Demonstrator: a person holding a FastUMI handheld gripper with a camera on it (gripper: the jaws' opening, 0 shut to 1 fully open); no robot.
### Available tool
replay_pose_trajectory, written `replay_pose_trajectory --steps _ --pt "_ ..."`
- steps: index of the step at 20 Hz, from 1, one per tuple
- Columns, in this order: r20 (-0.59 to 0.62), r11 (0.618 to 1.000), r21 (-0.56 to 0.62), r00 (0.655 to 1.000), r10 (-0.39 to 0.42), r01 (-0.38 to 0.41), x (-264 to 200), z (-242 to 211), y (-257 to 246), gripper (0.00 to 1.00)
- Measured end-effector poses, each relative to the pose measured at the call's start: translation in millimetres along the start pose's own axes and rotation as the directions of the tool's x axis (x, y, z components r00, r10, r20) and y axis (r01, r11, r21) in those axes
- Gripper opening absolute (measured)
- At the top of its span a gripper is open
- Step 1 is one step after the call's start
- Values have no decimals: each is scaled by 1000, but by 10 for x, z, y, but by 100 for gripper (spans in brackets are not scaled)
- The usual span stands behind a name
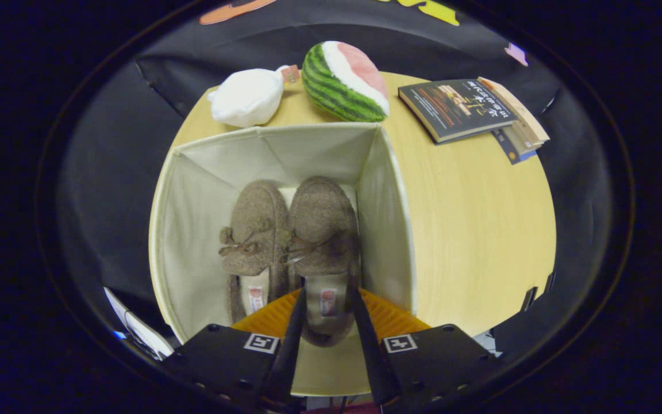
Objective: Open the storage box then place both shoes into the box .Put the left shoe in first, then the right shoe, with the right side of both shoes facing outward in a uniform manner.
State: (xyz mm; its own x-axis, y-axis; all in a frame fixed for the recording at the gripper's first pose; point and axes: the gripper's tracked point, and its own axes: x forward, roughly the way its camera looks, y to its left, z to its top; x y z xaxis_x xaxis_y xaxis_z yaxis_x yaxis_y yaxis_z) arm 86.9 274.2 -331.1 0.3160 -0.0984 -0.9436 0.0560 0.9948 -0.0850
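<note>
The cream fabric storage box (388, 195) stands open on the round wooden table (480, 218), and I look down into it. Two brown fuzzy shoes lie side by side on its floor, toes pointing away from me. The left-hand shoe (253, 230) rests free, with a small bow on top. The right-hand shoe (322, 218) lies against it, close to the box's right wall. My gripper (328, 284) reaches into the box, and its fingers press on either side of this shoe's heel opening. The heel itself shows between the fingers.
Beyond the box, a white plush (247, 98) and a watermelon plush (345, 80) lie at the table's far edge. A stack of books (469, 109) sits at the far right. Bare tabletop stretches to the right of the box.
</note>
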Motion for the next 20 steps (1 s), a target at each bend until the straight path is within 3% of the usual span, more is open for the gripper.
replay_pose_trajectory --steps 6,11,16,20 --pt "124 996 -81 991 51 -41 -574 -17 -150 88" --pt "272 993 -115 960 70 -40 -1102 53 -585 96" --pt "493 990 -136 869 36 36 -1693 94 -1248 95" --pt "634 994 -56 773 -39 97 -2138 76 -1922 96"
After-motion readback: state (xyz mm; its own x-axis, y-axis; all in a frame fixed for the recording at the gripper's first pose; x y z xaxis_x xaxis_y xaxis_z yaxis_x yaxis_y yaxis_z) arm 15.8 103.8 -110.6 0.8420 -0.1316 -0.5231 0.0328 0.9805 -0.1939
